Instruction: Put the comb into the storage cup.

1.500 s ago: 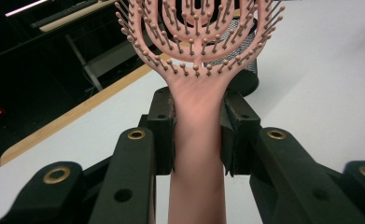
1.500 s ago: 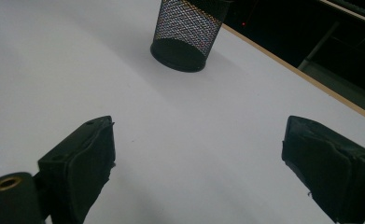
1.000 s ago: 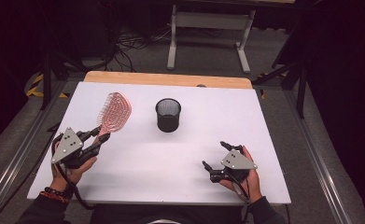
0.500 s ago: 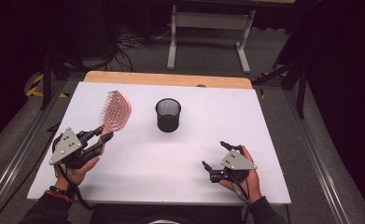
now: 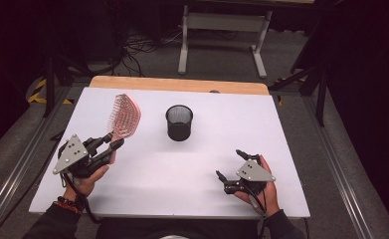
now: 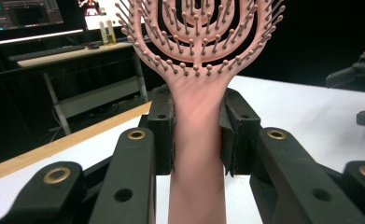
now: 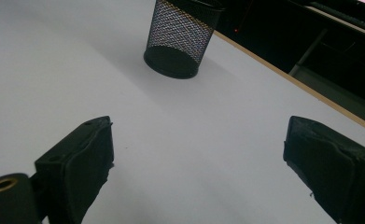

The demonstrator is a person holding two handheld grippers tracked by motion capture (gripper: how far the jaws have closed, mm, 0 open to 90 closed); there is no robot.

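Observation:
A pink hairbrush (image 5: 125, 115) stands lifted off the table at the left, head up. My left gripper (image 5: 113, 143) is shut on its handle (image 6: 196, 140), which the two black pads squeeze from both sides just below the bristled head (image 6: 199, 32). A black mesh cup (image 5: 179, 122) stands upright at the middle of the white table (image 5: 192, 169), to the right of the brush. My right gripper (image 5: 230, 164) rests near the front right, open and empty, its jaws spread wide toward the mesh cup (image 7: 180, 39).
A wooden strip (image 5: 179, 84) runs along the table's far edge. Beyond it stand a metal table frame (image 5: 222, 40) and cables on the floor. Metal rails flank the table on both sides.
The left gripper has raised the brush a little and tipped its head more upright. The right gripper has stayed where it was.

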